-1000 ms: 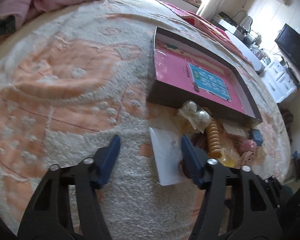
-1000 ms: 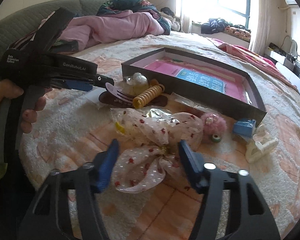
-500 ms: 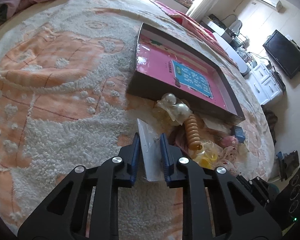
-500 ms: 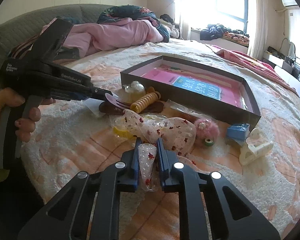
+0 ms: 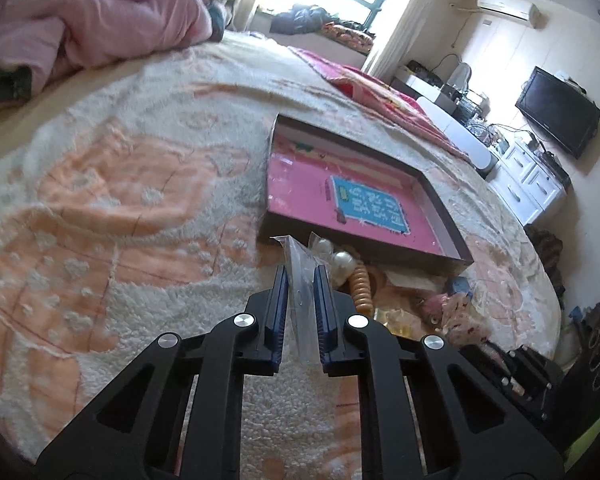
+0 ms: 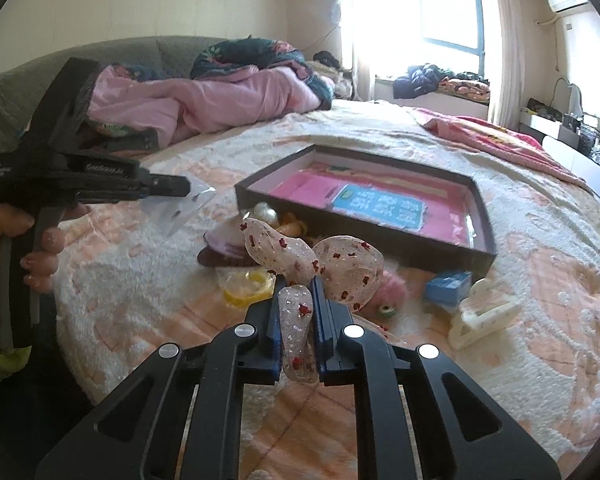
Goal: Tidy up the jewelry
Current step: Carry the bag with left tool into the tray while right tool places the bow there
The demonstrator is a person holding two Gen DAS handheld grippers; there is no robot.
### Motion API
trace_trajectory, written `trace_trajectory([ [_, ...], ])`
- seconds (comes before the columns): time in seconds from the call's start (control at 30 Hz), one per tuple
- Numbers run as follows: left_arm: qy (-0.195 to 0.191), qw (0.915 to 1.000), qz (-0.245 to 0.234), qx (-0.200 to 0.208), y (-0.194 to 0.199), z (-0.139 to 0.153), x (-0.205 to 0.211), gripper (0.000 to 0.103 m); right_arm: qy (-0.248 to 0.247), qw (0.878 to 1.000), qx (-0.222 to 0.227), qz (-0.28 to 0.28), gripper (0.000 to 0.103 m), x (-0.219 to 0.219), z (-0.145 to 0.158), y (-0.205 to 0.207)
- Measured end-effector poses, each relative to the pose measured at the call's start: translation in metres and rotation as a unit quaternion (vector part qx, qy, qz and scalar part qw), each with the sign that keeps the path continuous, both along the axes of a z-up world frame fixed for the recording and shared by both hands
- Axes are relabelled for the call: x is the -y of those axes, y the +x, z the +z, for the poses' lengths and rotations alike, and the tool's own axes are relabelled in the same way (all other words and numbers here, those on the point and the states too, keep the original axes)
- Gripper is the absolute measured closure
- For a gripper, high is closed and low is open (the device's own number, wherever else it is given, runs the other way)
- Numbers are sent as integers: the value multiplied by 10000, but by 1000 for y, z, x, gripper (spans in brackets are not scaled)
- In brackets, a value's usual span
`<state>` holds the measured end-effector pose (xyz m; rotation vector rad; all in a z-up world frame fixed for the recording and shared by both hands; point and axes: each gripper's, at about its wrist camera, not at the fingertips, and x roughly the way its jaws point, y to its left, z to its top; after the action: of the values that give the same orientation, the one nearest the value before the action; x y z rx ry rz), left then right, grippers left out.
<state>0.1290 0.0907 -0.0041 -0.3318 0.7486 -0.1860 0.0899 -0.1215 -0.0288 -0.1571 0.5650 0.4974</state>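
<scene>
My left gripper (image 5: 301,276) is shut on a clear plastic packet (image 5: 298,296) and holds it off the blanket; the right wrist view shows that gripper (image 6: 184,190) at the left with the packet (image 6: 184,210) sticking out of its tip. A sheer pink bow with red dots (image 6: 316,258) is lifted in front of my right gripper (image 6: 296,286), which is shut on one of its loops. Behind both lies a dark shallow box (image 6: 480,208) with a pink and blue card inside (image 5: 364,204). Pearl pieces (image 5: 342,258) and an orange spiral hair tie (image 5: 362,284) lie at the box's near wall.
On the fluffy peach and white blanket (image 6: 540,280) lie a yellow item in a bag (image 6: 246,284), a pink pompom (image 6: 388,290), a blue clip (image 6: 448,286), a white claw clip (image 6: 484,316) and a brown hair clip (image 6: 220,254). A pink quilt (image 6: 204,100) is heaped at the bed's far end.
Both grippers closed from wide open, the left on the clear packet and the right on the bow. Both then rose, lifting packet and bow off the blanket.
</scene>
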Motion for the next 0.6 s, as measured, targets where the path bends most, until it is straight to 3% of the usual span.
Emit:
trace_trajectory([
  [0.6, 623, 9940, -701, 559, 33, 35, 73, 96, 162, 9964, 299, -776, 91, 58, 34, 50],
])
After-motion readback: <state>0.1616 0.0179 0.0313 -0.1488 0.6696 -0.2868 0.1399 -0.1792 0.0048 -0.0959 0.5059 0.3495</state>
